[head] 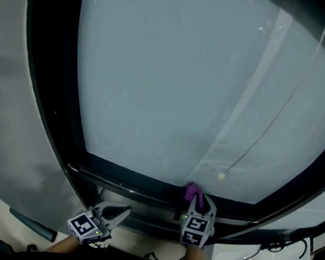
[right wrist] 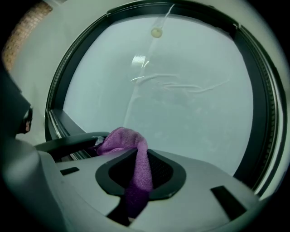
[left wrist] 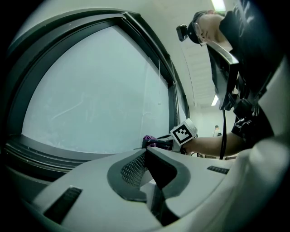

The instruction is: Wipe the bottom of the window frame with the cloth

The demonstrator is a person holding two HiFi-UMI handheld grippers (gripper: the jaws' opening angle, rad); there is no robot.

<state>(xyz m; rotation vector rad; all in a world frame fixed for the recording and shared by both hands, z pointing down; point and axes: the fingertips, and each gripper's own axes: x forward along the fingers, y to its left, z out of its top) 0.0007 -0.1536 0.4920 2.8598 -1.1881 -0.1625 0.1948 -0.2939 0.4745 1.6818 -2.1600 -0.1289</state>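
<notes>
Closest to us, the right gripper (head: 198,203) is clamped on the purple cloth (right wrist: 131,156). The cloth bunches out past the tips and looks pressed up against the bottom of the window frame (head: 126,180), roughly mid-span. Our left gripper (head: 117,213) hangs near-left, jaws pinched together on nothing. We'd guess the cloth is light, soft and floppy, so a thick fold is the best place to grab it. The ridged rails might snag it. A dark cable (head: 281,245) lies off right, out of the way.

Left claw (head: 121,212), right claw (head: 199,201): both closed
</notes>
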